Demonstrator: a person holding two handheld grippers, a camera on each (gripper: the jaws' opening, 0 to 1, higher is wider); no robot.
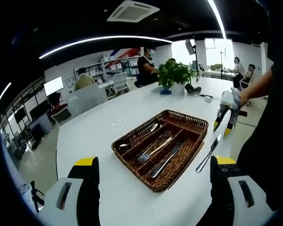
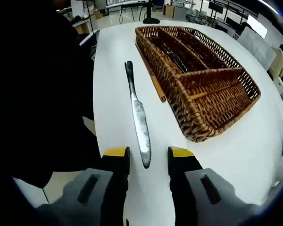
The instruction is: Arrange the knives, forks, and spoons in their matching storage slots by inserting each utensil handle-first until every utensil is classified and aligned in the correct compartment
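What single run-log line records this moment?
right hand-held gripper: open, over knife tip | knife: on table beside basket | left hand-held gripper: open

My left hand-held gripper [image 1: 153, 167]: two black jaws, yellow caps on the tips, pale grey bodies behind with a dark slot in each. Right hand-held gripper [image 2: 148, 155] has the same build: black jaws, yellow tips, grey slotted housings. In the left gripper view the right unit [image 1: 226, 123] shows yellow tips, held in a white glove [image 1: 231, 98]. Clothing looks dark, black sleeve [image 1: 269, 155].
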